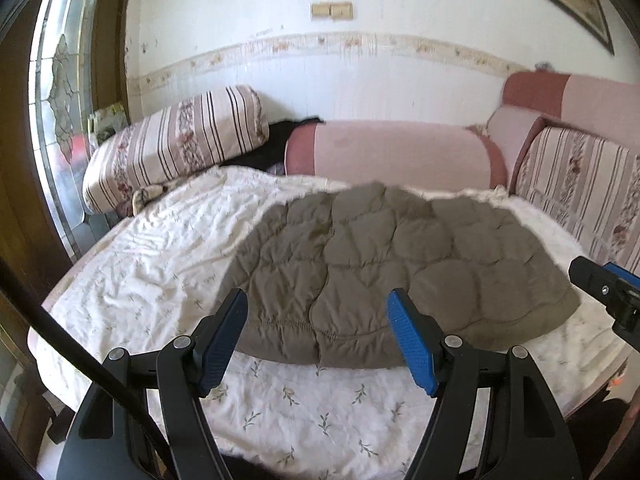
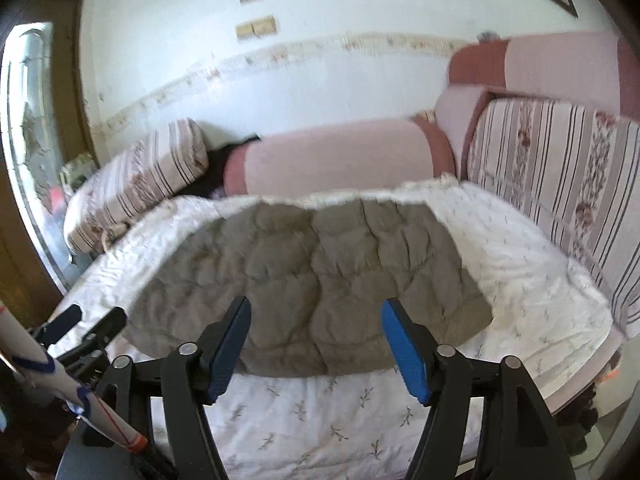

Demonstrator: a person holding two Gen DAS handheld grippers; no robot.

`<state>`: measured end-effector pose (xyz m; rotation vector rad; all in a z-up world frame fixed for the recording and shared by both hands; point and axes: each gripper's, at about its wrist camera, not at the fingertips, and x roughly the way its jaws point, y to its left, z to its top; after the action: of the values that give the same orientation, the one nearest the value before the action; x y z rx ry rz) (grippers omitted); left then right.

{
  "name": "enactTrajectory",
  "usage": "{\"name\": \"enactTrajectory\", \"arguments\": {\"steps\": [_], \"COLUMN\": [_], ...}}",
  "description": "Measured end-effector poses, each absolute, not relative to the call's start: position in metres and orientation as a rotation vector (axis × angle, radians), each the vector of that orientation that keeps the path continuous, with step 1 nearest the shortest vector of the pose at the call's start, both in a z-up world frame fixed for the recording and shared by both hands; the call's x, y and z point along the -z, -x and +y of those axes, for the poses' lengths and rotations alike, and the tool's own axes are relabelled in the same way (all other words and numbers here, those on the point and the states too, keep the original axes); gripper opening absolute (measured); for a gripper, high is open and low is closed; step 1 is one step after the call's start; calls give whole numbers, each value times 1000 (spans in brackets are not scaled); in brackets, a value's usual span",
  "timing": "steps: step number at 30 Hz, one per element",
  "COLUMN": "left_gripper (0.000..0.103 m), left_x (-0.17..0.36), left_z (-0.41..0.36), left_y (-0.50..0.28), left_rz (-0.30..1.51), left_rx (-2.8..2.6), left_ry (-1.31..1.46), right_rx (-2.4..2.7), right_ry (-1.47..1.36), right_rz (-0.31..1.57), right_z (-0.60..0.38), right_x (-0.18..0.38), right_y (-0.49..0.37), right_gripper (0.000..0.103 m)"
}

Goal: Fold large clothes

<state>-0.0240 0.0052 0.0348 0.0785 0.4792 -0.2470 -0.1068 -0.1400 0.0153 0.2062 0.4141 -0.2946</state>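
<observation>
A quilted grey-brown jacket (image 1: 400, 264) (image 2: 312, 264) lies flattened into a compact block on a white flowered bed cover (image 1: 140, 272) (image 2: 520, 264). My left gripper (image 1: 318, 300) hovers before the jacket's near hem, open, with nothing between its blue pads. My right gripper (image 2: 315, 306) hangs the same way over the near hem, open and empty. Each gripper shows in the other's view: the right gripper (image 1: 604, 288) at the far right edge, the left gripper (image 2: 80, 324) at the lower left.
A striped pillow (image 1: 176, 140) lies at the back left, a pink bolster (image 1: 400, 148) along the wall, and a striped cushion (image 1: 580, 184) at the right. A dark garment (image 1: 280, 136) sits between pillow and bolster. A glass-panelled door (image 1: 60, 100) stands left. A white sleeve (image 2: 60, 380) shows.
</observation>
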Motion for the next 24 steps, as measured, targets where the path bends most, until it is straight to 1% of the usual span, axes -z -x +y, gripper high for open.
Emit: {"name": "enactTrajectory", "arguments": {"steps": [5, 7, 10, 11, 12, 14, 15, 16, 17, 21, 24], "left_gripper": [73, 75, 83, 89, 94, 96, 99, 101, 103, 103, 103], "left_x": [-78, -94, -123, -132, -141, -158, -165, -169, -172, -171, -160], "left_z": [21, 29, 43, 50, 56, 71, 79, 85, 91, 108, 114], "left_y": [60, 74, 99, 106, 114, 130, 139, 144, 148, 144, 126], "left_rz": [394, 364, 308, 298, 289, 263, 241, 230, 223, 273, 327], "left_rx": [261, 261, 256, 252, 249, 238, 219, 200, 184, 148, 103], "left_ry": [-43, -28, -8, 1, 10, 31, 34, 32, 28, 28, 47], "right_rx": [273, 260, 257, 260, 264, 263, 269, 279, 286, 287, 304], "right_ry": [-180, -179, -162, -153, -142, -120, -104, -92, -82, -64, -75], "right_rz": [326, 295, 242, 228, 217, 197, 190, 186, 182, 191, 221], "right_z": [-120, -114, -105, -102, -98, -88, -84, -80, -76, -65, -63], "right_x": [-58, -73, -98, -106, -114, -126, -130, -132, -132, -129, -120], "right_y": [145, 161, 188, 198, 207, 223, 230, 235, 239, 243, 226], "right_gripper": [80, 84, 89, 91, 93, 95, 98, 101, 102, 103, 103]}}
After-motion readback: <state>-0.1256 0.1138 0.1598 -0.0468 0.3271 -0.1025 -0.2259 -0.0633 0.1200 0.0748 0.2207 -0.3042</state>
